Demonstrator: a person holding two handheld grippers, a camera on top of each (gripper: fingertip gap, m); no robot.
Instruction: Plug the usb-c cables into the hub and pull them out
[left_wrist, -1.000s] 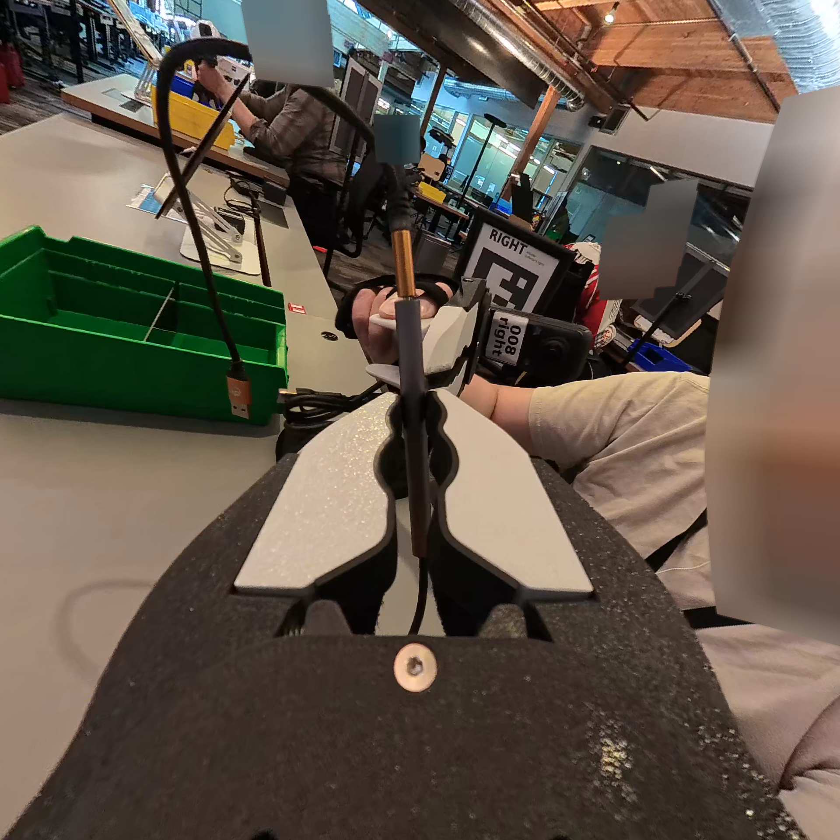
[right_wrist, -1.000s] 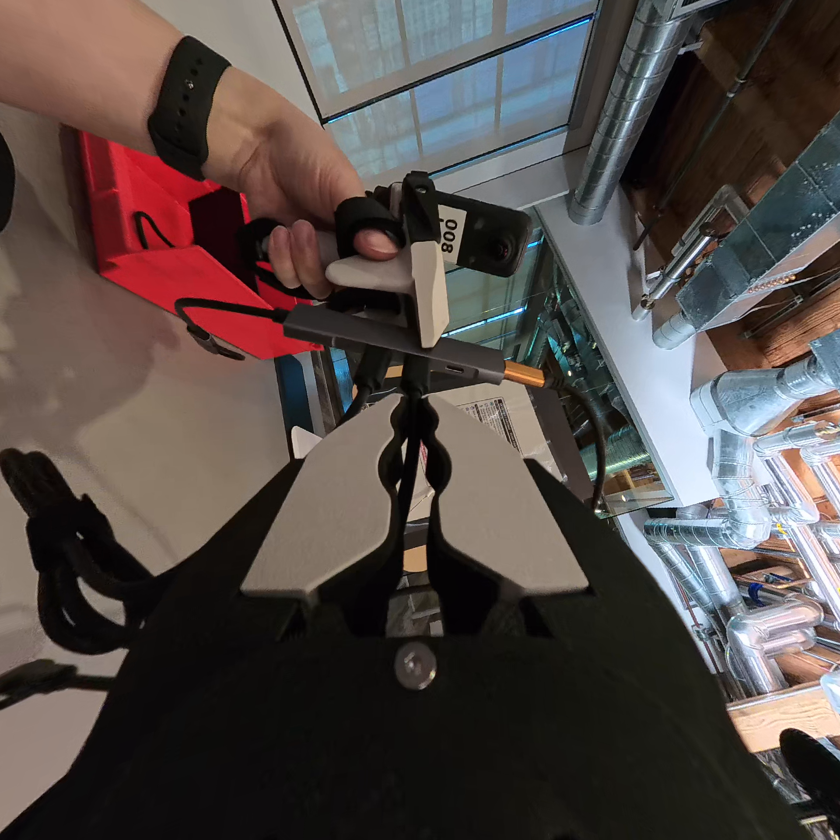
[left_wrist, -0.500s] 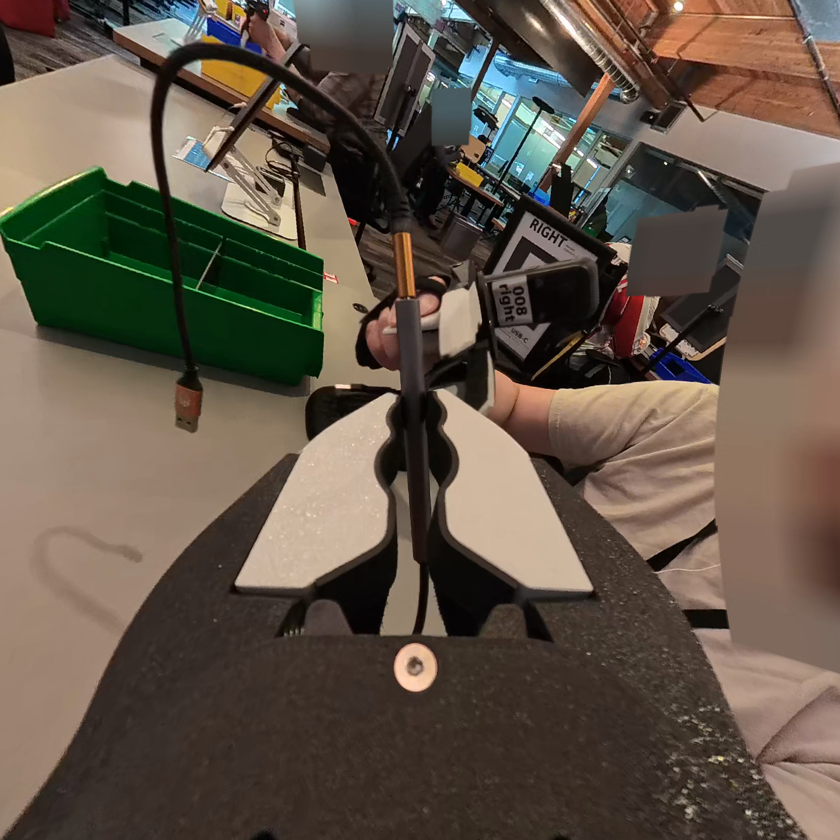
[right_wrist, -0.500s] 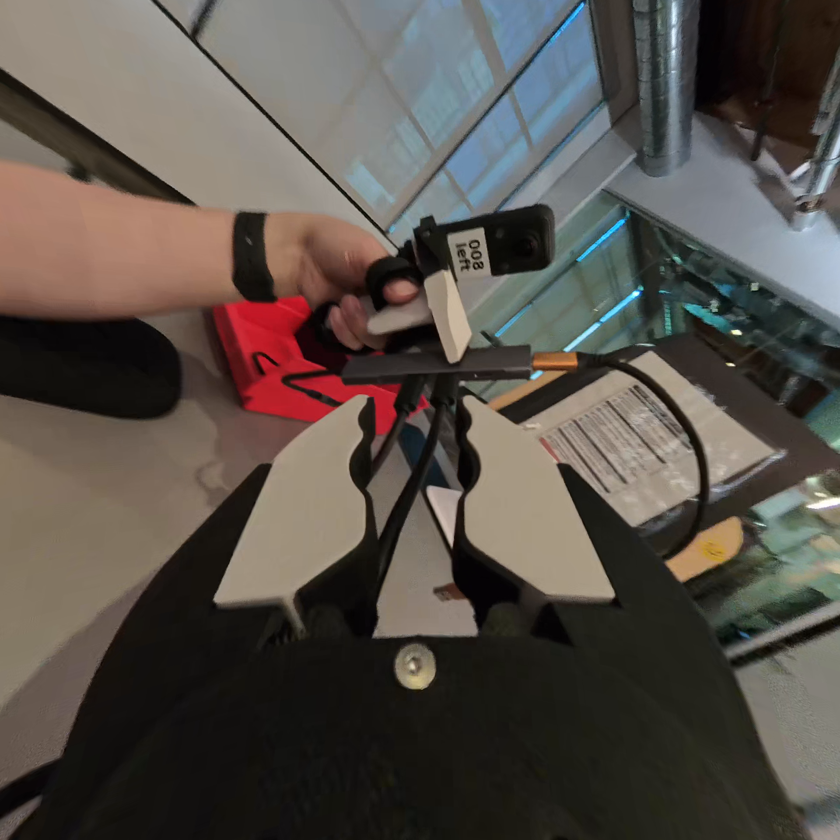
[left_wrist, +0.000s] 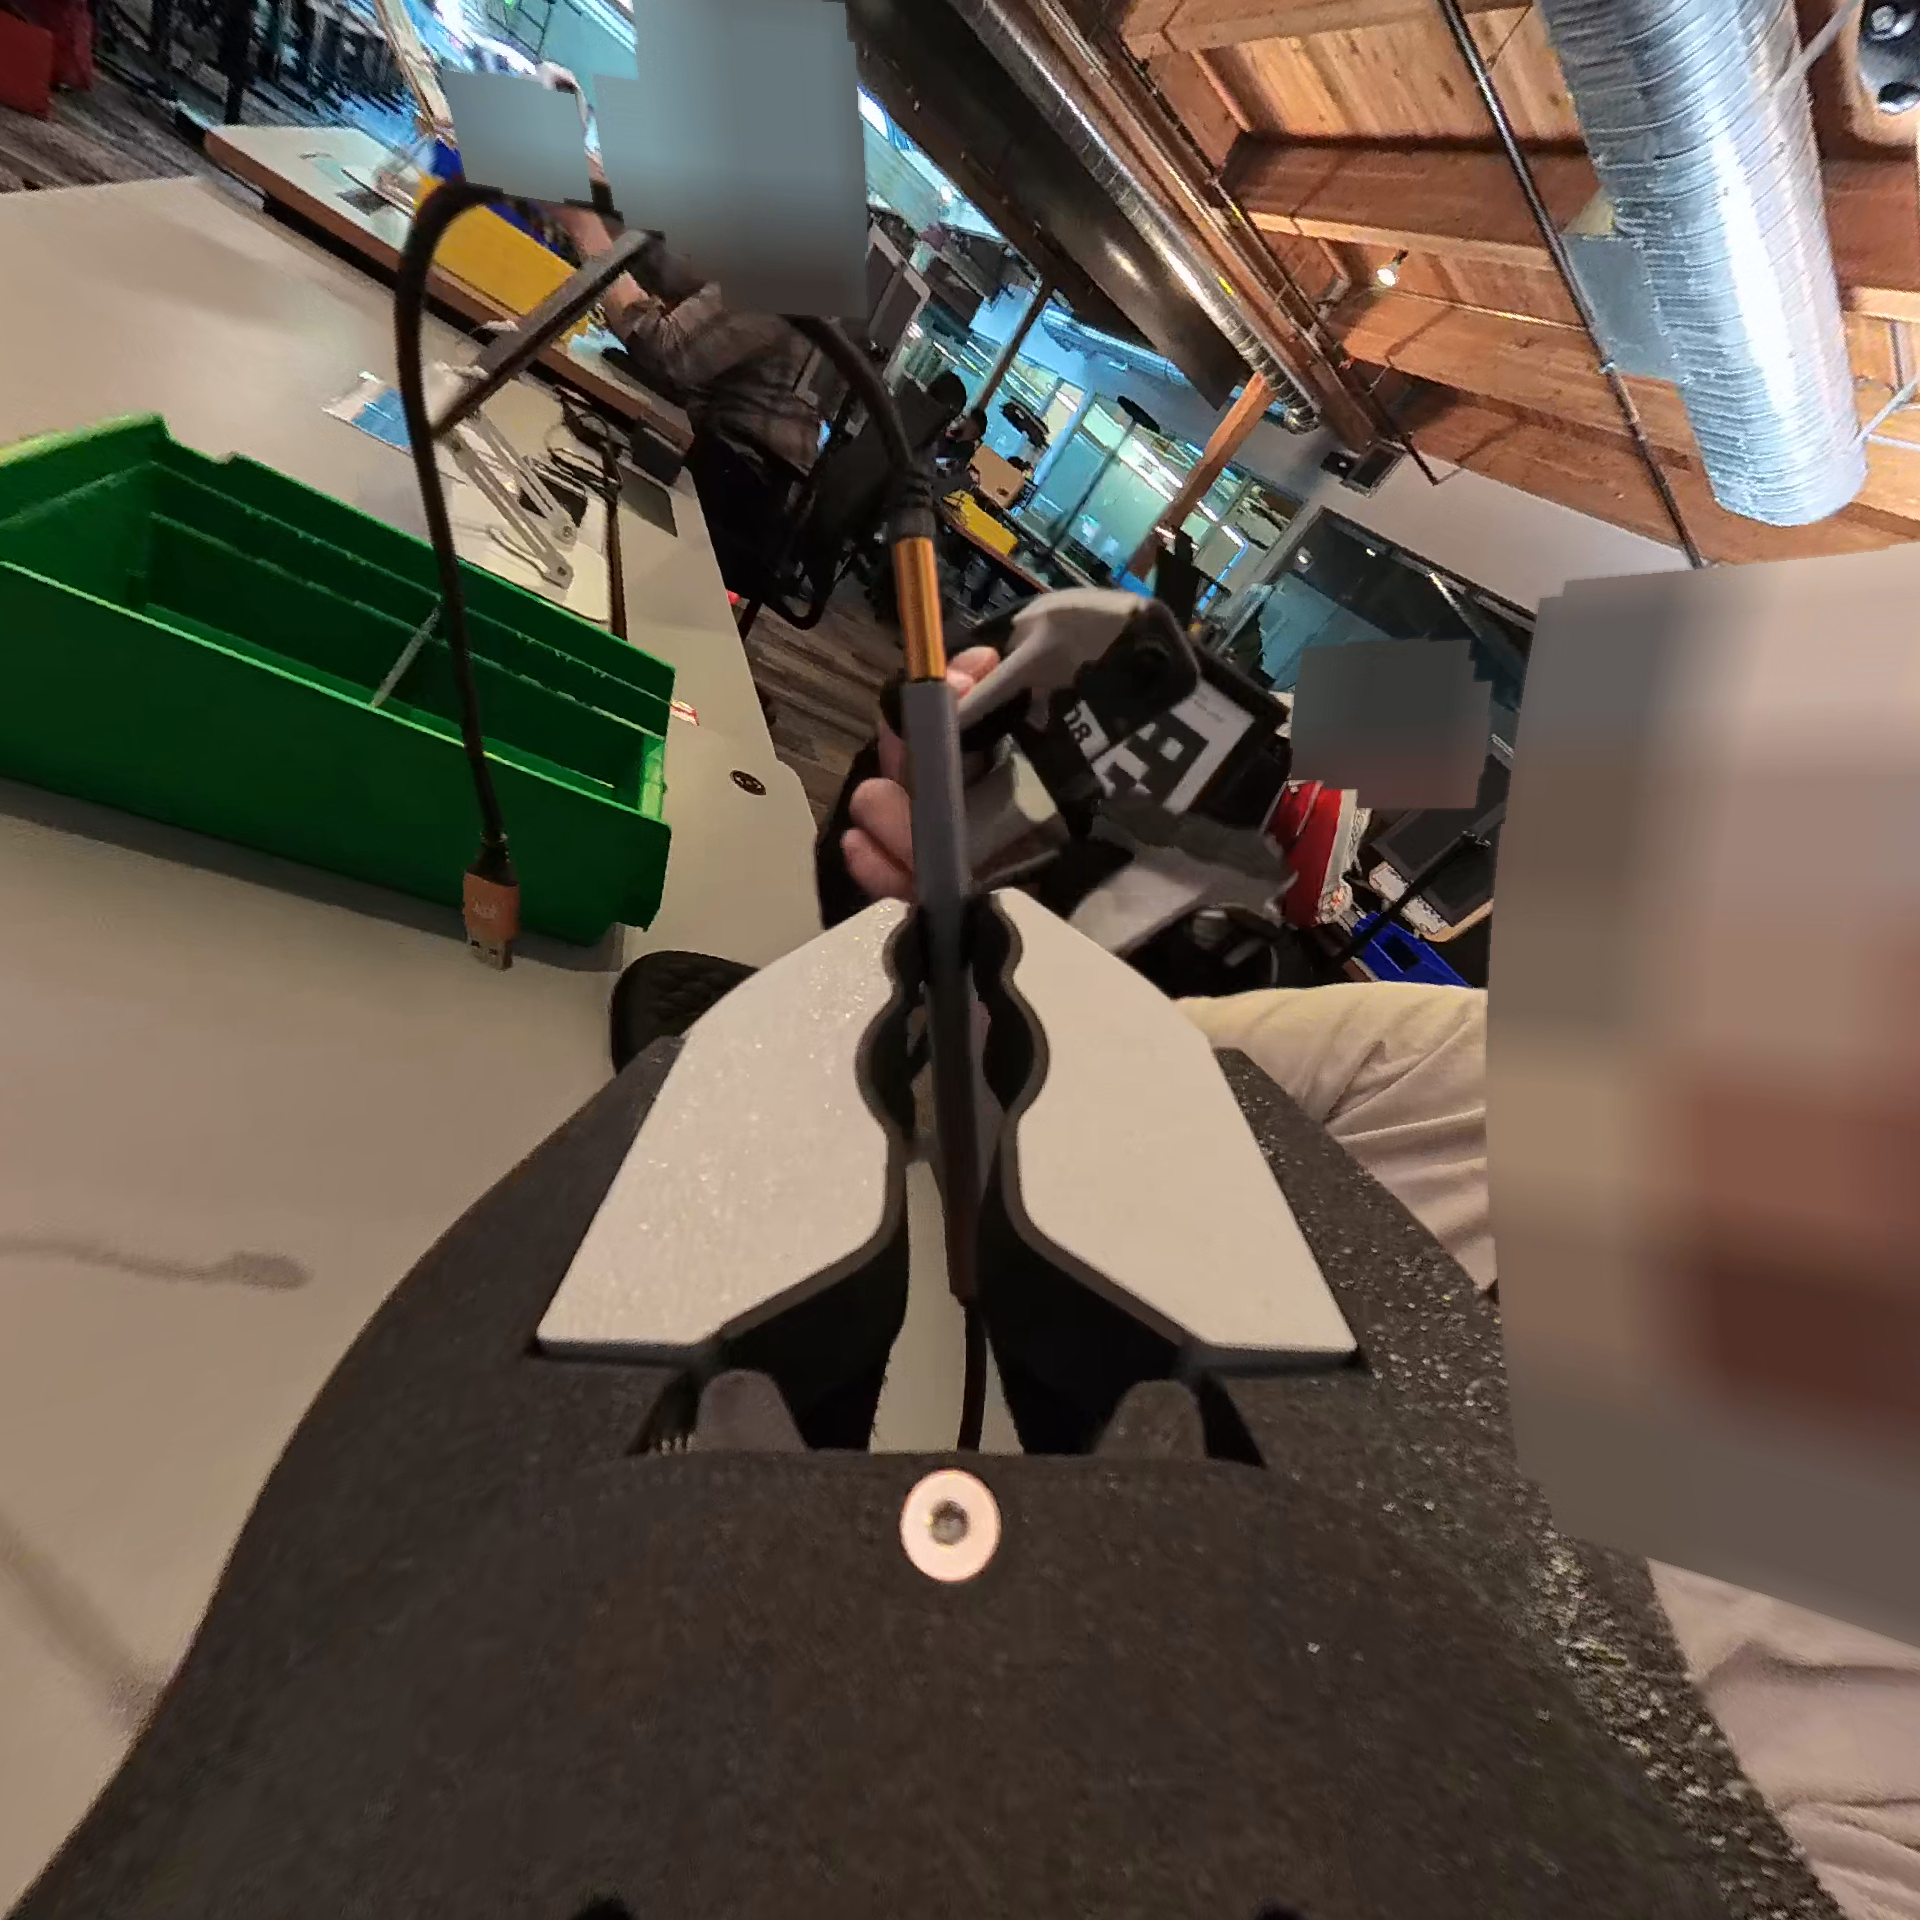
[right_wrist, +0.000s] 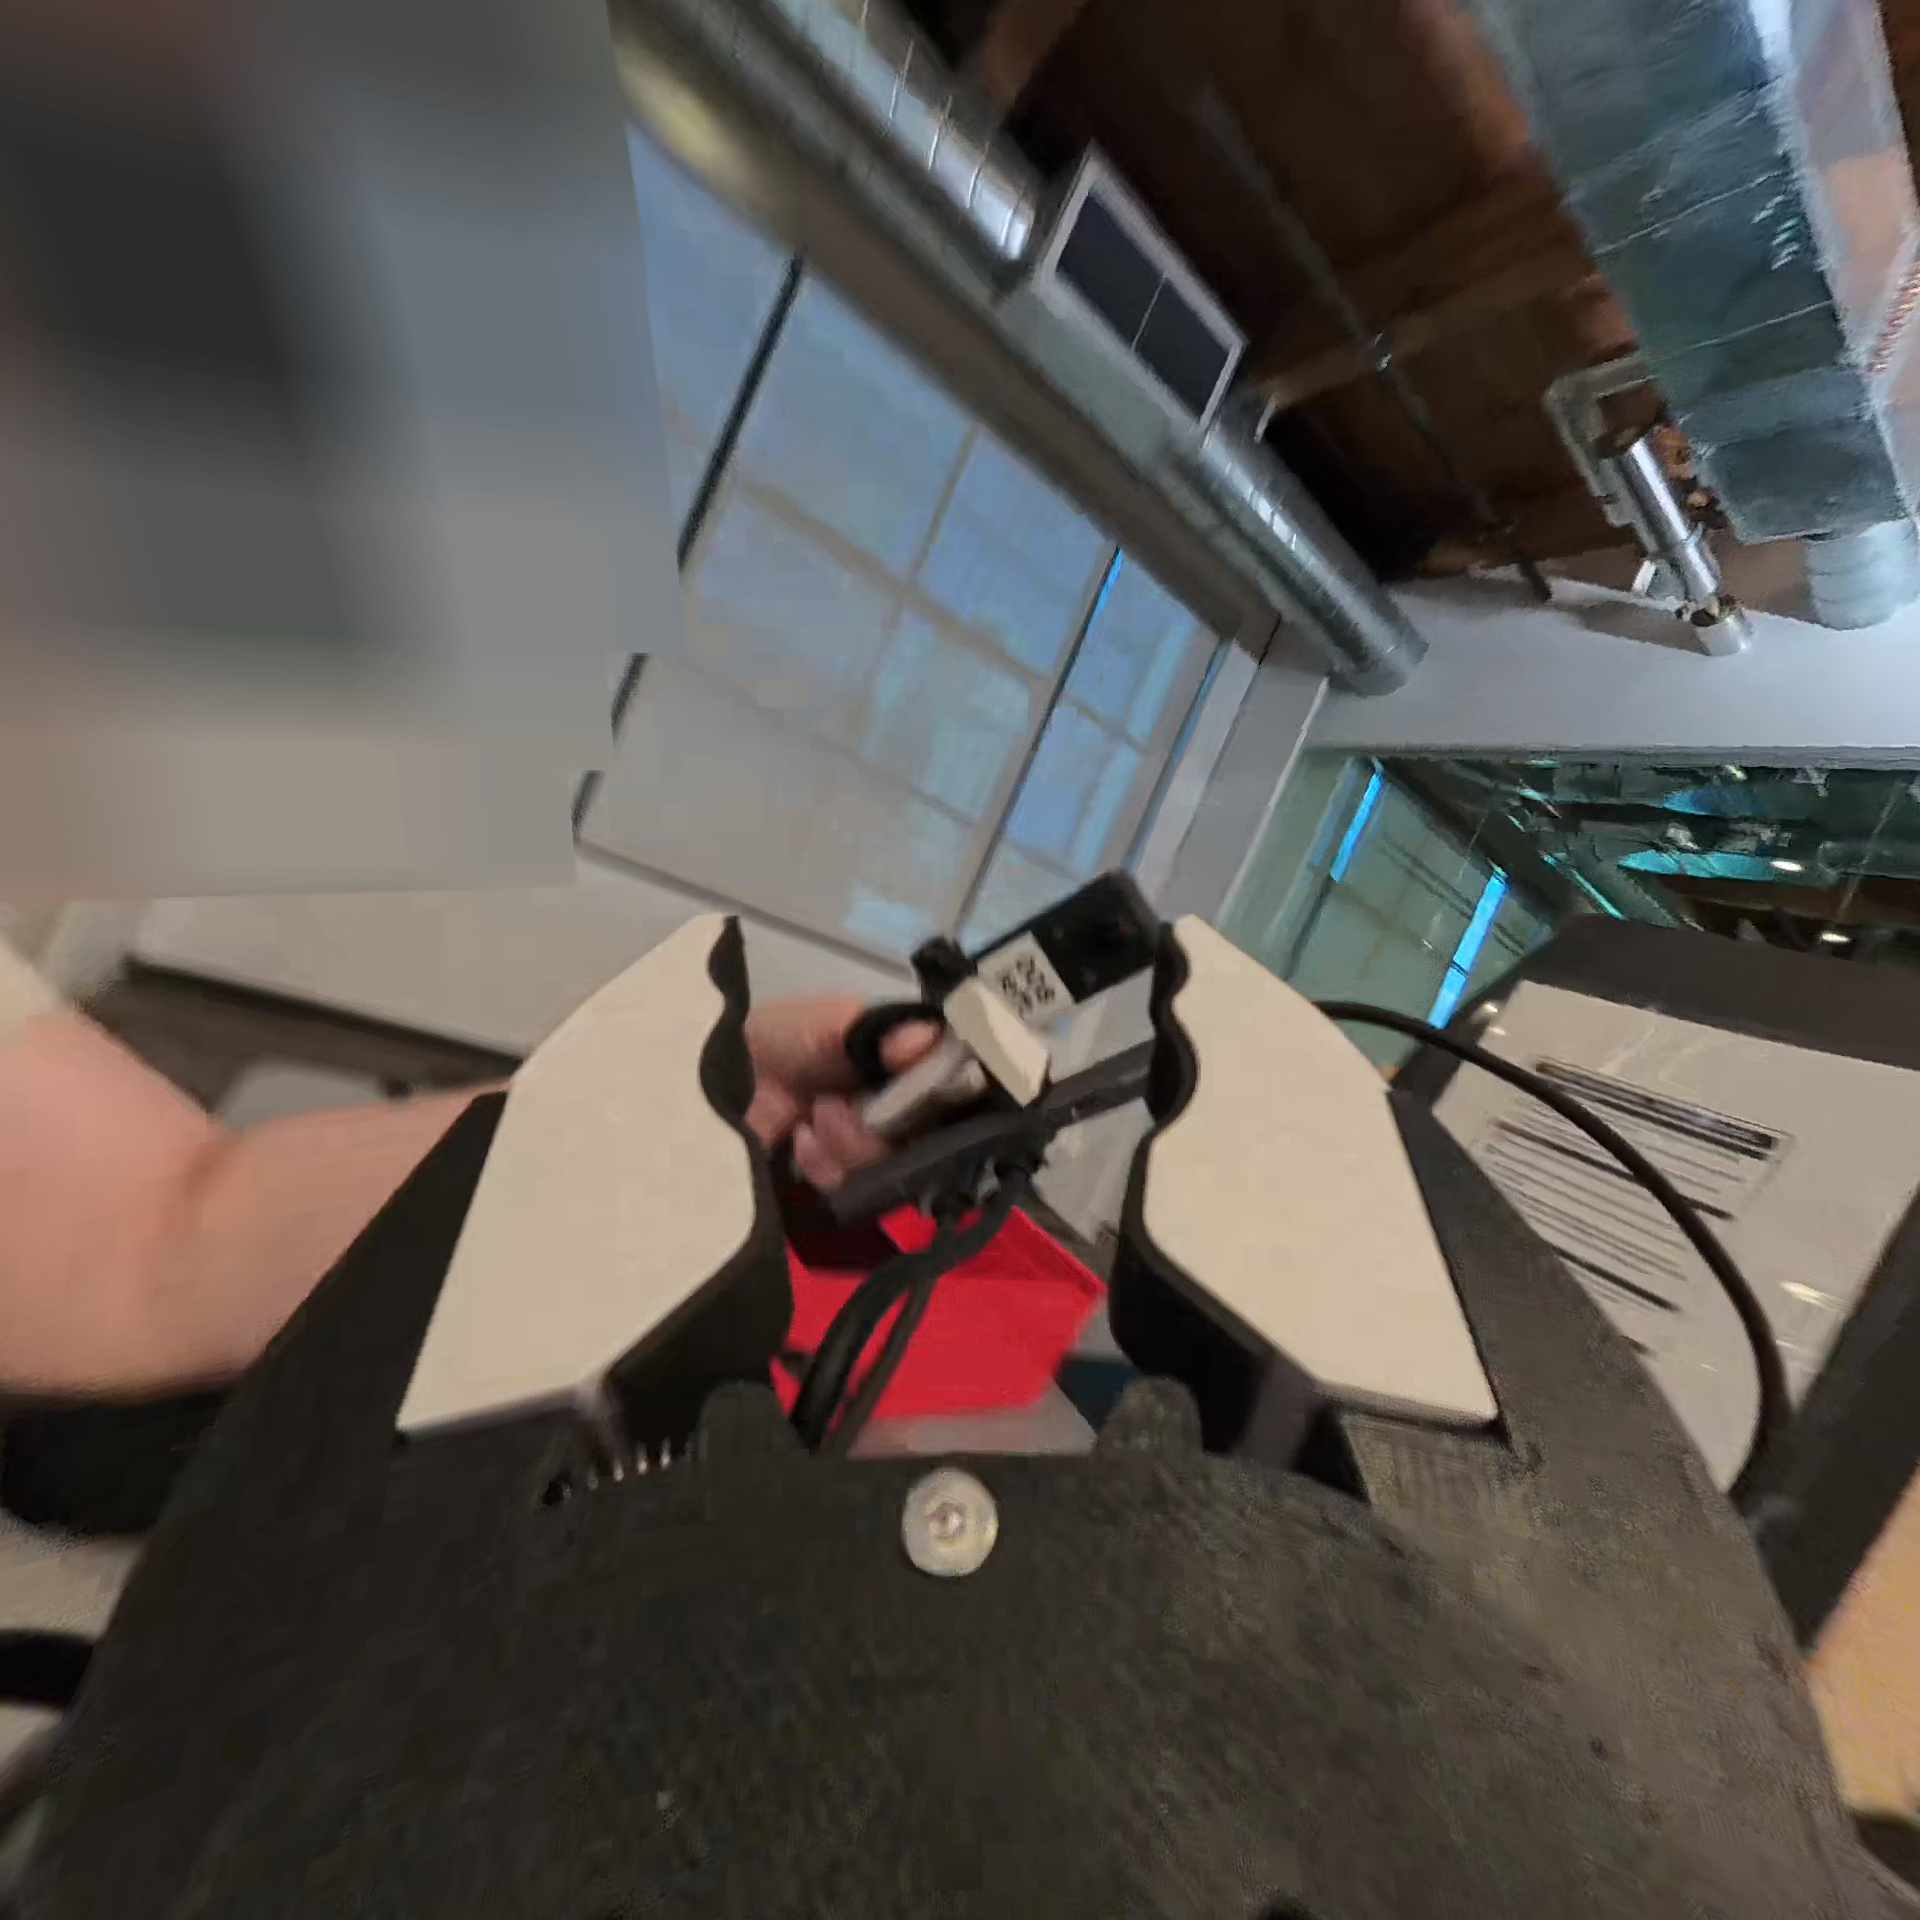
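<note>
Hub held by the left gripper with cables plugged in; right gripper spread and empty

The left gripper (left_wrist: 948, 971) is clamped narrowly on the slim grey hub (left_wrist: 940, 831), which stands on end between its fingers, above the surface (left_wrist: 239, 1091). At the hub's top end a cable with an orange-gold plug (left_wrist: 920, 618) sits in its port; that black cable arches over, and its free orange connector (left_wrist: 488, 914) dangles in front of the green bin (left_wrist: 312, 748). The right gripper (right_wrist: 948, 1023) stands wide apart and holds nothing, a little short of the hub (right_wrist: 997, 1132). In its blurred view two dark cables (right_wrist: 883, 1309) hang from the hub's side, apparently seated, above a red bin (right_wrist: 966, 1320). By my reading the plugging is largely done. The pulling-out looks mostly ahead, since nothing seated appears withdrawn yet.
</note>
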